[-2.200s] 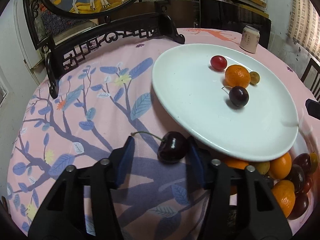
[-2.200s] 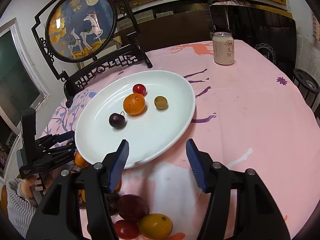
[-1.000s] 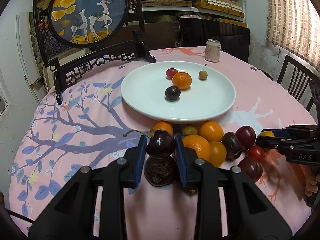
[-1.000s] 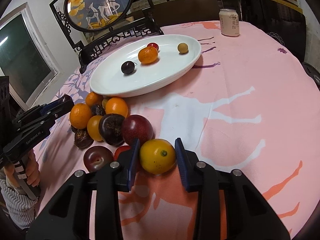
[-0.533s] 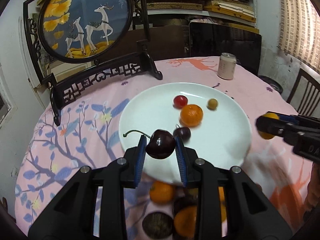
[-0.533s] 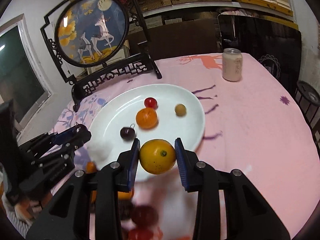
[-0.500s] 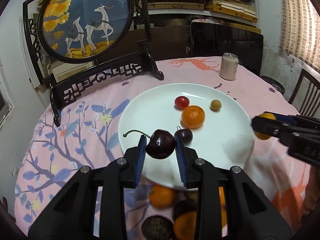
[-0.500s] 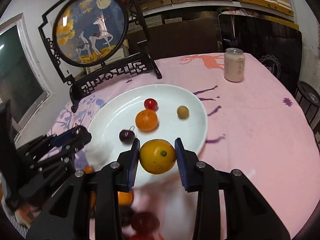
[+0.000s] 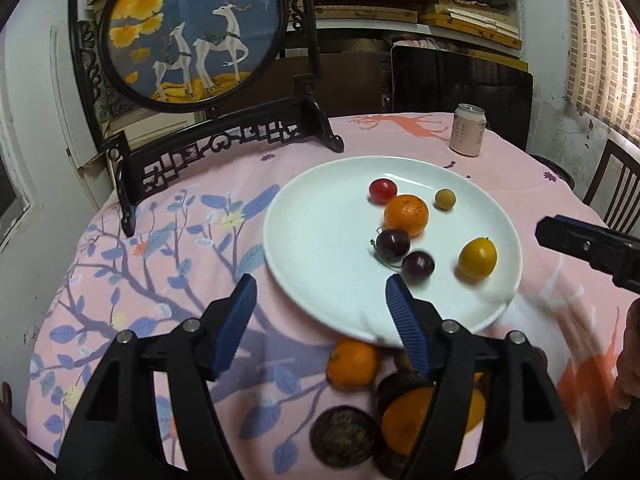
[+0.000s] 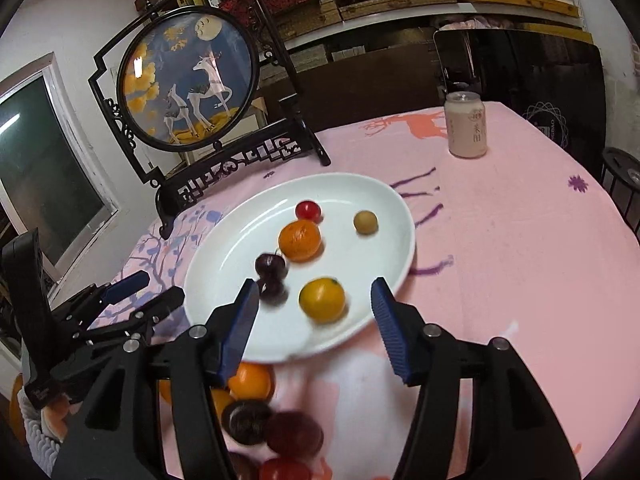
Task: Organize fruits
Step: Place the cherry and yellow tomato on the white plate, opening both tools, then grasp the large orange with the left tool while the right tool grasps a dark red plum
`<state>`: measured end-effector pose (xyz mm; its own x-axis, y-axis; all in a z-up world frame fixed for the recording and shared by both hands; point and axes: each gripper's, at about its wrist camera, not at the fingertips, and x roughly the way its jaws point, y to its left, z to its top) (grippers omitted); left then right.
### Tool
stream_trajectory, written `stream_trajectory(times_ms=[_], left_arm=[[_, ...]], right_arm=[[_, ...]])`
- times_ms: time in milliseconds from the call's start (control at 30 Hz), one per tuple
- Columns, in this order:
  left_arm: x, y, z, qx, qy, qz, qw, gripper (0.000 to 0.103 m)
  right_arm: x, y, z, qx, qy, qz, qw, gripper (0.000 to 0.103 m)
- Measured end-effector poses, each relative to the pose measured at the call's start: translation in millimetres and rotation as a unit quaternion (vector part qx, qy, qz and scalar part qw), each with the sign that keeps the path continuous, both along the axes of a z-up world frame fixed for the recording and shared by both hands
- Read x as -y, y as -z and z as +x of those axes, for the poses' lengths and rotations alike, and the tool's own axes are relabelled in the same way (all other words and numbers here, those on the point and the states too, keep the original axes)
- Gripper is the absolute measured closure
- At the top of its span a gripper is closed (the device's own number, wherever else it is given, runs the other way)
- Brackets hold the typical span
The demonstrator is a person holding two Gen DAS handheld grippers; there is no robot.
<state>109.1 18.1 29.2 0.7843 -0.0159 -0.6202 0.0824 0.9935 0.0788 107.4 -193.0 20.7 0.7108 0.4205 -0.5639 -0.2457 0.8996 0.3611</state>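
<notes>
A white plate [image 9: 320,248] [image 10: 224,256] on the pink cloth holds a red tomato [image 9: 383,189], an orange [image 9: 406,215], a small tan fruit [image 9: 445,199], two dark cherries [image 9: 393,243] [image 9: 418,266] and a yellow-orange fruit [image 9: 477,258] [image 10: 322,299]. My left gripper [image 9: 320,312] is open and empty above the plate's near-left rim. My right gripper [image 10: 314,320] is open and empty above the yellow-orange fruit. Loose oranges [image 9: 354,363] and dark fruits [image 9: 340,436] lie in front of the plate.
A black carved stand with a round deer picture [image 9: 192,32] stands at the back left. A pale drink can [image 9: 467,130] [image 10: 466,125] stands at the back right. A dark chair [image 9: 612,184] is at the right table edge.
My left gripper opened and the cherry it held now lies on the plate. My right gripper opened and its yellow-orange fruit now lies on the plate.
</notes>
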Motion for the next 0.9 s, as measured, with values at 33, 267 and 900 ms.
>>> stream_trajectory(times_ms=[33, 267, 900], left_arm=[[-3.1, 1.4, -7.3, -0.003, 0.000, -0.007, 1.0000, 0.033], [2.7, 3.4, -60.3, 0.021, 0.027, -0.003, 0.9994, 0.024], [27.4, 27.7, -60.3, -0.019, 0.078, 0.015, 0.9966, 0.027]], right_arm=[[0.3, 1.8, -3.2, -0.002, 0.001, -0.001, 1.000, 0.044], [3.4, 6.7, -22.6, -0.010, 0.004, -0.005, 1.000, 0.032], [5.1, 12.0, -36.3, -0.023, 0.004, -0.014, 1.000, 0.032]])
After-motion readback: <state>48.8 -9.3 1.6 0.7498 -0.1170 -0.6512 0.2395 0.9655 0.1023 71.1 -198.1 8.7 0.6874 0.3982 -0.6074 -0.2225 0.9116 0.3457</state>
